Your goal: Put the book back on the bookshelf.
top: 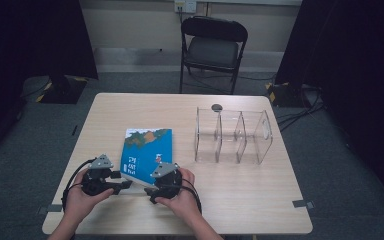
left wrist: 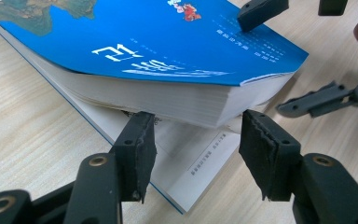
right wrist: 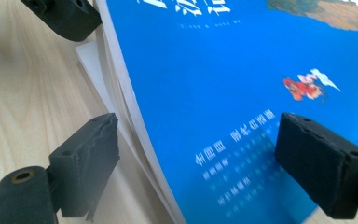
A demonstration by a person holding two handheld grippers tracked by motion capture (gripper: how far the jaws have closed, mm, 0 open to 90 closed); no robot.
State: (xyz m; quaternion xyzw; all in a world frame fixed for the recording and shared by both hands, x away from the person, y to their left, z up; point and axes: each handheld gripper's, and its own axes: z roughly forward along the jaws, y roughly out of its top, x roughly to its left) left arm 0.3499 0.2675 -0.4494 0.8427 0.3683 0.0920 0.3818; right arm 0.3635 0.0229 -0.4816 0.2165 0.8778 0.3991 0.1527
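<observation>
The blue book lies on the wooden table at about seven o'clock from the clear plastic organizer, its near end raised off its bottom cover and a few loose pages. The left gripper sits at the book's near edge, one jaw tucked under the lifted pages, jaws apart and clamping nothing. The right gripper straddles the book's near corner, jaws released, one pad above the cover.
</observation>
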